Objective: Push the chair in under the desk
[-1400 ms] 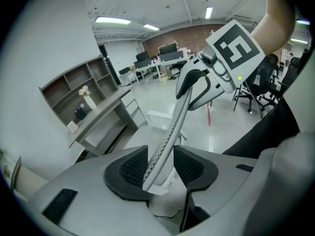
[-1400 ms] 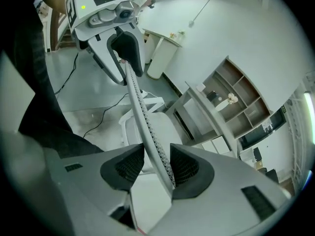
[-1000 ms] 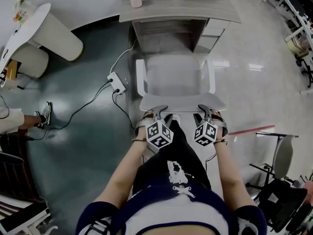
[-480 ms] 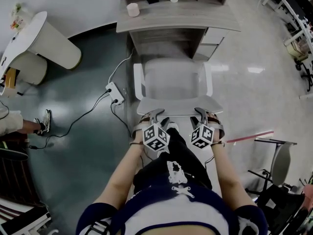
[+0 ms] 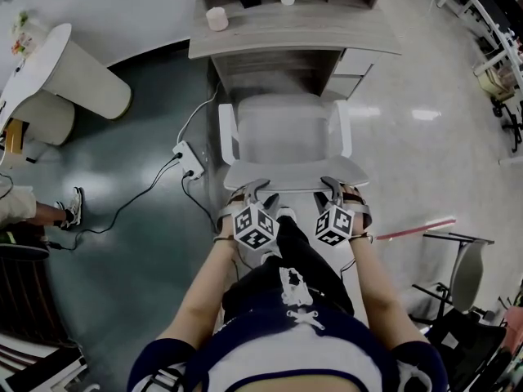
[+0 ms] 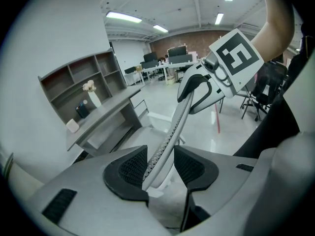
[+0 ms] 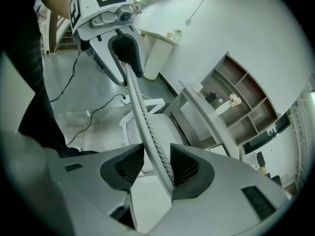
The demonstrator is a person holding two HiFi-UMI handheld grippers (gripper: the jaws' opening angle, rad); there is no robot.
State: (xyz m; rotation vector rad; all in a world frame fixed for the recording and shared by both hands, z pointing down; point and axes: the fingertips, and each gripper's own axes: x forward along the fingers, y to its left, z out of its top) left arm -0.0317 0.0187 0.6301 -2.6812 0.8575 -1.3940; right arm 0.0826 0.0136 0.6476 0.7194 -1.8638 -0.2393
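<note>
grippers: chair backrest (image 5: 294, 174) is straddled by left gripper (image 5: 261, 194) and right gripper (image 5: 335, 189), jaws spread, not clamped
chair (image 5: 282, 131): parked dead ahead, seat front near the desk (image 5: 294, 33) opening
nearer hand: neither, both set evenly

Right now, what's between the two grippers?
The chair back's top rim spans from the left gripper to the right gripper; clearest in both gripper views.

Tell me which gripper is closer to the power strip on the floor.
Left. The left gripper straddles the chair backrest at the end nearest the power strip; the right gripper straddles the backrest's other end, farther from the strip.
</note>
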